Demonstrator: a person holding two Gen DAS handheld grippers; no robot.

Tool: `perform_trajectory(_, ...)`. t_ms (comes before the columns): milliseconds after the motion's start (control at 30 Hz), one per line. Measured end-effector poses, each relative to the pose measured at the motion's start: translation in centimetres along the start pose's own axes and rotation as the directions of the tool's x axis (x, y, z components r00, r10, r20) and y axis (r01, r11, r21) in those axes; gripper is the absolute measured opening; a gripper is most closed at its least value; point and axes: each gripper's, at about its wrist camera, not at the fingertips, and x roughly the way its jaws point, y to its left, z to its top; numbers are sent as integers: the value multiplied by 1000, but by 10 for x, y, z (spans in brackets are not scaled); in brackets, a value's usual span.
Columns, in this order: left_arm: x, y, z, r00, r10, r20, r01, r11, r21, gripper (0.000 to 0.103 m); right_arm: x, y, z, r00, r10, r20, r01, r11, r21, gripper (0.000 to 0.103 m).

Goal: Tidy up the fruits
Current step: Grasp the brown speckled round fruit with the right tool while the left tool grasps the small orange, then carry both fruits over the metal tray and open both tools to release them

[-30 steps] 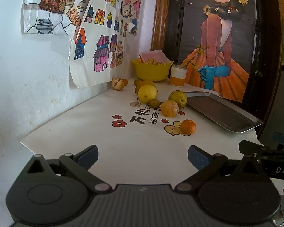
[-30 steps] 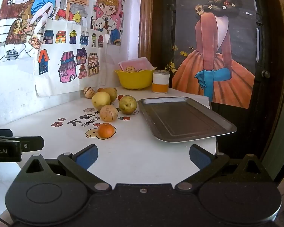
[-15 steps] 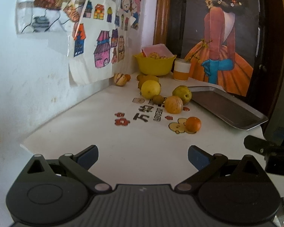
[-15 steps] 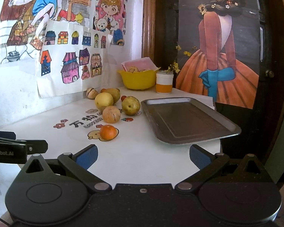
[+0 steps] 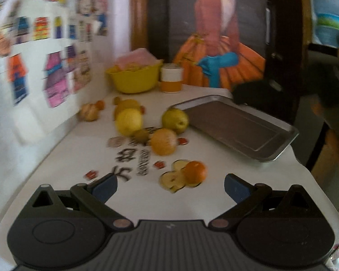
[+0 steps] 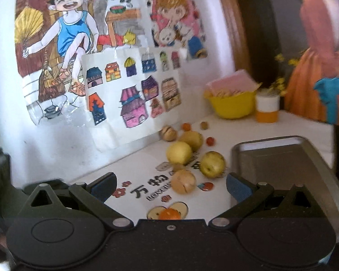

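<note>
Small orange [image 6: 169, 214] half hidden behind right tongs [image 6: 170, 186].

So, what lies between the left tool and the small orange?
Nothing solid: in the left wrist view only bare white table with a printed sticker separates the open left tool from the small orange.

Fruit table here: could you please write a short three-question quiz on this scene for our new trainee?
1. True or false: the metal tray already holds fruit.
2. Which fruit lies nearest the left gripper? A) small orange B) green pear C) yellow apple
3. In what state are the jaws of the right gripper?

Key: 1. False, it holds nothing. 2. A. 3. Open, holding nothing.
</note>
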Motion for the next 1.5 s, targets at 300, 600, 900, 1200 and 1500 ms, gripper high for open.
perform_trajectory(300,51,-17,7,995,47,-87,-45,999,21,102,59,-21,9,994,-40,-101,39,999,-17,102)
perform_trajectory(600,70,-21,7,992,71,-108,-67,997,45,84,107,-40,-3,979,17,-202,1,996,86,92)
perform_trajectory(900,75,-22,6,992,26,-120,-25,1000,16,50,143,-30,-5,962,22,-271,-15,999,29,65)
perform_trajectory(1200,69,-9,5,992,27,-127,-29,999,-14,34,163,-31,-7,953,29,-302,-9,998,66,48)
perform_trajectory(1500,58,20,15,988,58,-142,-71,993,-93,34,132,-37,-6,967,89,-238,-58,990,132,45)
